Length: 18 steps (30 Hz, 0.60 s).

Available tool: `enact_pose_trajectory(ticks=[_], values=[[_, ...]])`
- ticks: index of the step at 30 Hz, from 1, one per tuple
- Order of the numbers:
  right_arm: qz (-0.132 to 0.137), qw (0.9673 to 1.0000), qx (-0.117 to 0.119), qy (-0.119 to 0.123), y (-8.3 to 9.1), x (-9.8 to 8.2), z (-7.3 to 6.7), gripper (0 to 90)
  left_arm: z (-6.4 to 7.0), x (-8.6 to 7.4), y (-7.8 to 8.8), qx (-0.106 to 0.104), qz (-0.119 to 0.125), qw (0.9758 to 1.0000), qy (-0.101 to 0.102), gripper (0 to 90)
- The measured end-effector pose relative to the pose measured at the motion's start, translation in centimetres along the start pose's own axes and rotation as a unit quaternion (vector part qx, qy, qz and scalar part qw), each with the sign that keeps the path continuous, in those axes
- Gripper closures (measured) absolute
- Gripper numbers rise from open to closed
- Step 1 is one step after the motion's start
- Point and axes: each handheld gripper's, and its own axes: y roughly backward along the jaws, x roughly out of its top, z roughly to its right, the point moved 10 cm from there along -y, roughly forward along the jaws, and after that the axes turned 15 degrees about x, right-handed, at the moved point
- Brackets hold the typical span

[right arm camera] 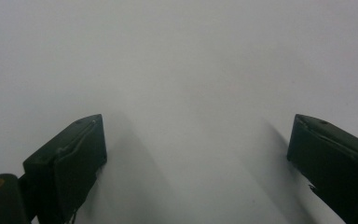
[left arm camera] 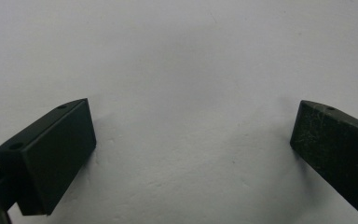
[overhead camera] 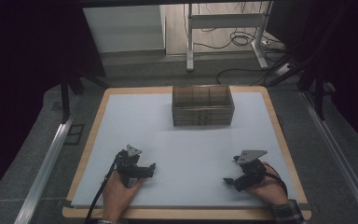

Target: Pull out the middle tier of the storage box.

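Observation:
A translucent brown box (overhead camera: 203, 105) with inner compartments stands at the back middle of the white mat (overhead camera: 177, 140). My left gripper (overhead camera: 145, 170) rests low on the mat near the front left, held by a hand, far from the box. My right gripper (overhead camera: 230, 179) rests near the front right, also in a hand. In the left gripper view the gripper (left arm camera: 193, 135) is open, its jaws wide apart over bare white mat. The right gripper view shows the same: the gripper (right arm camera: 196, 144) is open with nothing between its jaws.
The mat lies on a wooden tabletop (overhead camera: 279, 140) with a narrow wood border. Beyond the table are a white desk frame (overhead camera: 223, 28) and loose cables (overhead camera: 242, 39) on the floor. Metal rails (overhead camera: 46, 163) run along both sides.

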Motion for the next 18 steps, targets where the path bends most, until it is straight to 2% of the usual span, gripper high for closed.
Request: enact_pose_trajectory(ticks=[9, 13, 18], values=[[-0.001, 1.0000, -0.002, -0.001, 0.03, 0.04, -0.01, 4.7, -0.01, 0.00, 0.00, 0.000, 0.000, 1.0000, 0.000, 0.0], [-0.003, 1.0000, -0.004, -0.005, 0.11, 0.11, -0.04, 6.9, -0.01, 0.00, 0.00, 0.000, 0.000, 1.0000, 0.000, 0.0], [-0.011, 0.9998, -0.015, 0.002, 0.23, 0.39, -0.08, 10.4, -0.01, 0.00, 0.00, 0.000, 0.000, 1.0000, 0.000, 0.0]])
